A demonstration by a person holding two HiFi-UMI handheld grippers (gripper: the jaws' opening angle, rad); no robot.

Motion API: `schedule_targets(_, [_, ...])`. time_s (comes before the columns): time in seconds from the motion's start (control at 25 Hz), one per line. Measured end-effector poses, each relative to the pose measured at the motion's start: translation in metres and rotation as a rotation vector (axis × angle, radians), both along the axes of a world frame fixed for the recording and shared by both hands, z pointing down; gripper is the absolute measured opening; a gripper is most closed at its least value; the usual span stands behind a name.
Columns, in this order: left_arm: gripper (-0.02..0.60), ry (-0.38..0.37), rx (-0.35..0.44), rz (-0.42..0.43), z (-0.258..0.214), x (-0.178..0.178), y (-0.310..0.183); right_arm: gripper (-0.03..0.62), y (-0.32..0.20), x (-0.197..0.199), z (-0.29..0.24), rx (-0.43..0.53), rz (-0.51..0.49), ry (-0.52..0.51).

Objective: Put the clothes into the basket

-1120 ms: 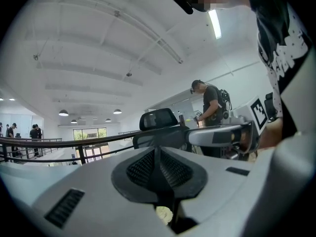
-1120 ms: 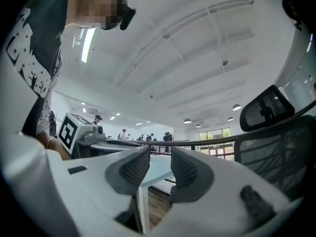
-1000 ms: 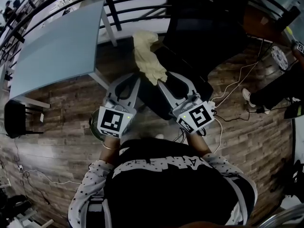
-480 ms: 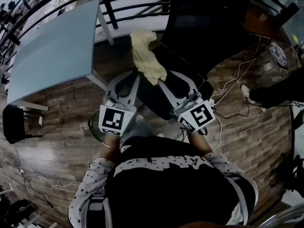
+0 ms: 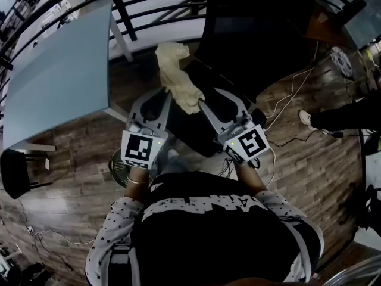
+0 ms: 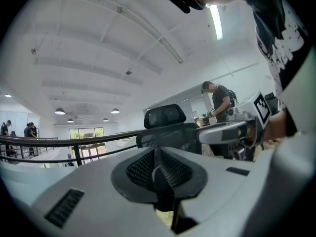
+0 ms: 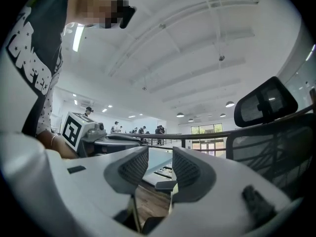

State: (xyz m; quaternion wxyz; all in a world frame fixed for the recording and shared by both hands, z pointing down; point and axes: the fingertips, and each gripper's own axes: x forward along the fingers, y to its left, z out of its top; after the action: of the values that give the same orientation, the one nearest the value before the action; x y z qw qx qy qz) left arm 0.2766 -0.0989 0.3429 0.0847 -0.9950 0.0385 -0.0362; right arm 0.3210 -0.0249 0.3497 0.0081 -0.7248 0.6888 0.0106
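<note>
Just beside right gripper (image 5: 203, 106), cream cloth (image 5: 177, 81)

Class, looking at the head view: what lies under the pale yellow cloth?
Wooden floor and the black chair show around the pale yellow cloth; whatever sits directly beneath it is covered.

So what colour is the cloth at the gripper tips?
Plain pale yellow; the cloth shows best in the head view.
</note>
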Motion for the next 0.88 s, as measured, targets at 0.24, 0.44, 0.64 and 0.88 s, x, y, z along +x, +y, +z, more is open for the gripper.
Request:
schedule_targets(0.24, [0.026, -0.014, -0.018, -0.005, 0.009, 0.01, -0.028, 0.14, -0.029, 0.011, 0.005, -0.017, -0.006, 0.014])
schedule_targets(0.44, [0.11, -0.017, -0.033, -0.014, 0.022, 0.015, -0.05, 0.149, -0.052, 0.014, 0.012, -0.014, -0.028, -0.009])
schedule_targets(0.64, [0.114, -0.009, -0.019, -0.007, 0.034, 0.022, -0.07, 0.156, -0.07, 0.021, 0.027, -0.047, -0.024, -0.005])
schedule_targets(0.88, [0.12, -0.037, -0.039, 0.001, 0.054, 0.031, -0.085, 0.161, -0.086, 0.029, 0.033, -0.025, -0.024, -0.022])
